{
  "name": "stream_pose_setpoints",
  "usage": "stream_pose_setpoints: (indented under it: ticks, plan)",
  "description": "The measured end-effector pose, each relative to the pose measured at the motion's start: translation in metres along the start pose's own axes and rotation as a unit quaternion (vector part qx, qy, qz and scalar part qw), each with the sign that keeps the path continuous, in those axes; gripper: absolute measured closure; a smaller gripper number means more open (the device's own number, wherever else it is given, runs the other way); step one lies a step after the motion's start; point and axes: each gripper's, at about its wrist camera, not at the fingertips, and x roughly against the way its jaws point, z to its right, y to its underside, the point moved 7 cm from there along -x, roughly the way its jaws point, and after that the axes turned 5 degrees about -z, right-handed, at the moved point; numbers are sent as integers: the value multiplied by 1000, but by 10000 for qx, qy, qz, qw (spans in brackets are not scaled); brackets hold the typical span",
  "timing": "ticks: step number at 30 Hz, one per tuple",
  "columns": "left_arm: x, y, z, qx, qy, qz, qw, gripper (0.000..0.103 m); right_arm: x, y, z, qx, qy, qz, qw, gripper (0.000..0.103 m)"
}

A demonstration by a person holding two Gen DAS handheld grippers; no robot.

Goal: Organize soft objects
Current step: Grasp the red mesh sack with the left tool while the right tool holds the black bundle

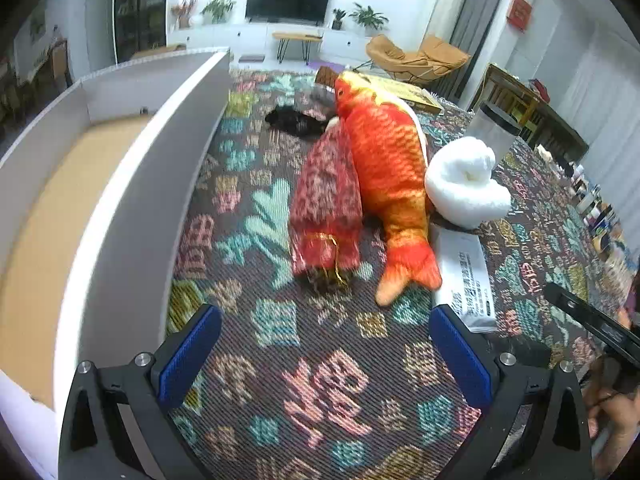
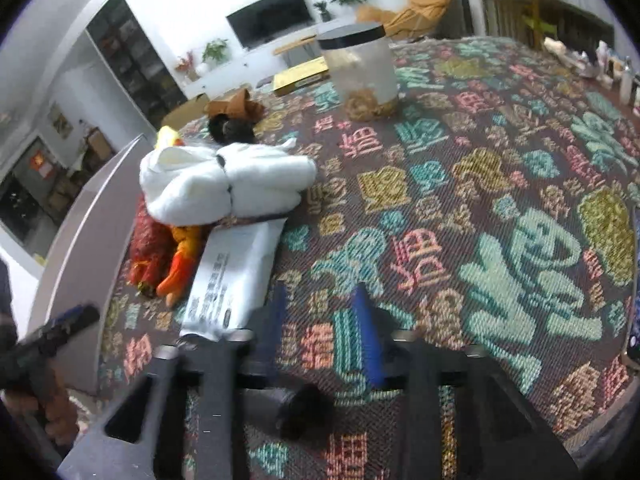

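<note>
Two empty grippers, soft toys waiting
Left gripper [image 1: 325, 350] gapes wide, right gripper [image 2: 320, 332] narrowly; approach red mesh pouch [image 1: 326, 204] at twelve o'clock squarely.

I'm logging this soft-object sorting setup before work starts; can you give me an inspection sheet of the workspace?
Surface: patterned woven tablecloth.
Job's things: orange plush fish, red mesh drawstring pouch, rolled white towel, small black soft item; open white box with cardboard floor at left.
Clutter: white printed packet, clear jar with black lid, yellow flat box.
Grippers: left hand-held gripper open, empty; right hand-held gripper partly open, empty.
Cables: nothing seen.
Surroundings: television, tan lounge chair, potted plants.
</note>
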Motion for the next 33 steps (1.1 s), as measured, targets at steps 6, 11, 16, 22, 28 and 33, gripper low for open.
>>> stream_pose_setpoints:
  ticks: [6,11,16,22,28,33]
  plan:
    - [-14,-19,-4,-143,-93,-148,9997,0,-2,29,-94,2601,-843,-931,9574,28]
    - [-39,-44,-3,-44,-264,-237,9994,0,-45,56,-95,3789,485,-1273,9154,43]
    - [-86,-67,-7,32,-640,-514,9966,0,-31,33,-66,2780,255,-1182,9529,61]
    - [-114,-77,-12,89,-586,-679,9959,9,7,-23,9,856,-227,-583,9944,67]
    - [-110,-76,-13,24,-145,-679,9976,66,-33,-64,99,-1038,-44,-448,9936,57]
    - [-97,-66,-15,-167,-116,-714,9972,70,-61,-77,98,-890,-111,-971,9912,36]
